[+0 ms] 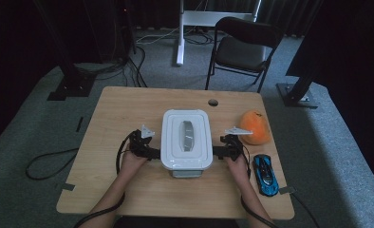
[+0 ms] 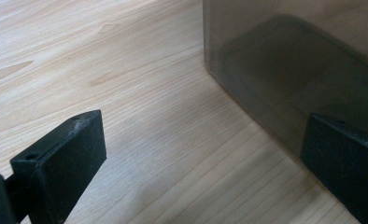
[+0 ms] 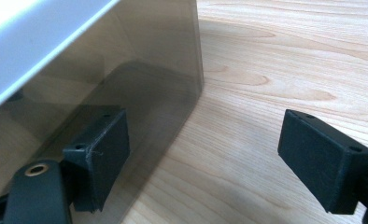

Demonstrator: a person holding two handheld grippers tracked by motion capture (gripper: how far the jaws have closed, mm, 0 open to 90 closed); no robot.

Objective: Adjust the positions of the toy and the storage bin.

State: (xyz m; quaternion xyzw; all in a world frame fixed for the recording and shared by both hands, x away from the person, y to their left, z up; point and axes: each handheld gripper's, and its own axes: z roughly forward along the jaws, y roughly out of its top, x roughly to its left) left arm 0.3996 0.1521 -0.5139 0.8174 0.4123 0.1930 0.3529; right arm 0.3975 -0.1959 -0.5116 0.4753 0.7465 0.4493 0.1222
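Stood in the middle of the tabletop (image 1: 128, 102): a clear storage box (image 1: 186, 140) with a white lid (image 1: 173, 137) and a grey handle (image 1: 188, 136) on top. Flanked on both sides, left tool (image 1: 149, 151) at its left wall, right tool (image 1: 219, 152) at its right wall, both low, near the front end of the box. Seen along the left tool (image 2: 201, 154): jaws wide apart, one over bare wood, the other right up against the smoky wall of the box (image 2: 289, 60); whether touching, could not be told. Seen along the right tool (image 3: 203, 158): likewise spread wide, one jaw before the tinted wall (image 3: 126, 88) under the overhang of the lid (image 3: 28, 42), the other well out over the wood. Nothing gripped by either.

Judged the step in hand: bracing the box from both sides, likely to lift or shift it. Best done by pressing in evenly from left and right at matching height, kept just under the lid's rim so as not to slip on the smooth wall. Worth keeping both tools level to avoid tilting the box or popping the lid. Care wanted on the right: an orange pumpkin-like thing (image 1: 254, 127) and a blue toy car (image 1: 265, 174) lay near that hand.
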